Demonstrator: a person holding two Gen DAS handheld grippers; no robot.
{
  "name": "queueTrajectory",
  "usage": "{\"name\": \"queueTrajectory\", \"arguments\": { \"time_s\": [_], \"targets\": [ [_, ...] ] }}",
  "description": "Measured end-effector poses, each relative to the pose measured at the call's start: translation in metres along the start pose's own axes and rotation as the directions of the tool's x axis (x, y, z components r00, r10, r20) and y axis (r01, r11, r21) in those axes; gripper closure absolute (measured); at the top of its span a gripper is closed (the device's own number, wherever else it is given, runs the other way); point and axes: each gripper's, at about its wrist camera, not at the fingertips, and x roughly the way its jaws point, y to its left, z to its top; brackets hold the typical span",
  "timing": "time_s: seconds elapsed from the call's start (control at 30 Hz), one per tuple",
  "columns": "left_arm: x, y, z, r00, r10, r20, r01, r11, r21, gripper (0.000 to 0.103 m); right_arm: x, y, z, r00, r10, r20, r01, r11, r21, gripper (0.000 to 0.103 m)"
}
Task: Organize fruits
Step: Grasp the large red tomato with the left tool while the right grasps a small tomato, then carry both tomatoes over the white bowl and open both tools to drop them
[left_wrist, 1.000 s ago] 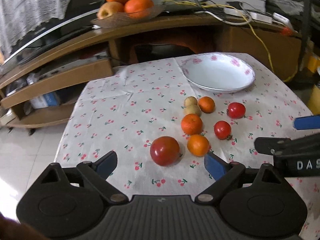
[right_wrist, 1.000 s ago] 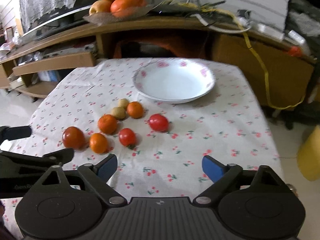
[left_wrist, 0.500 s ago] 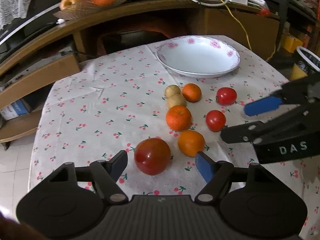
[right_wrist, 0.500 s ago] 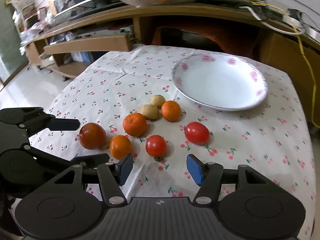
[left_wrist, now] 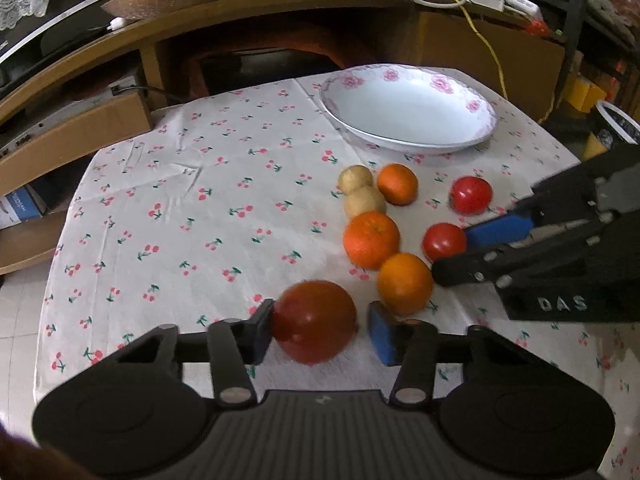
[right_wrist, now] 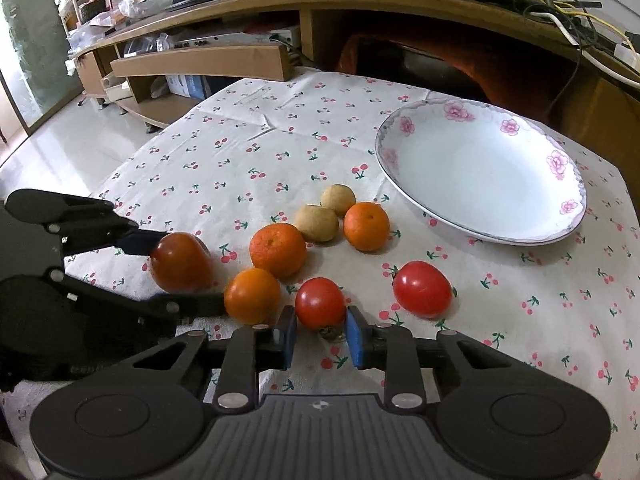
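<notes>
While the white floral-rimmed ceramic plate (right_wrist: pixel 480 168) sits bare, all eight fruits lie on the cherry-print desk (left_wrist: pixel 200 200). The left tongs (left_wrist: pixel 318 330) narrowly bracket the big dark-red tomato (left_wrist: pixel 316 322); the right tongs (right_wrist: pixel 320 334) closely flank a small red tomato (right_wrist: pixel 320 302), neither lifted.

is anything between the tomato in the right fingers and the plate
Yes, partly: another red tomato sits on the cloth between the small tomato at the right gripper and the white plate. Lifting clears it.
</notes>
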Motion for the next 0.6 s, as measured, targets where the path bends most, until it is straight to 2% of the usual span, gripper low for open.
{"name": "queueTrajectory", "arguments": {
  "time_s": [0.13, 0.27, 0.6],
  "targets": [
    [0.000, 0.002, 0.001, 1.000, 0.001, -0.003, -0.001, 1.000, -0.019, 0.057, -0.003, -0.002, -0.001, 1.000, 0.022, -0.009, -0.022, 1.000, 0.019, 0.078],
    [-0.002, -0.001, 0.000, 1.000, 0.008, -0.005, -0.008, 1.000, 0.000, 0.058, -0.008, -0.001, -0.003, 0.999, 0.033, -0.003, -0.033, 0.999, 0.014, 0.079],
    [-0.010, -0.012, 0.018, 0.997, -0.067, 0.034, 0.068, 0.997, -0.023, 0.058, -0.027, -0.016, 0.003, 0.998, 0.034, 0.060, -0.038, 0.997, 0.067, 0.079]
  ]
}}
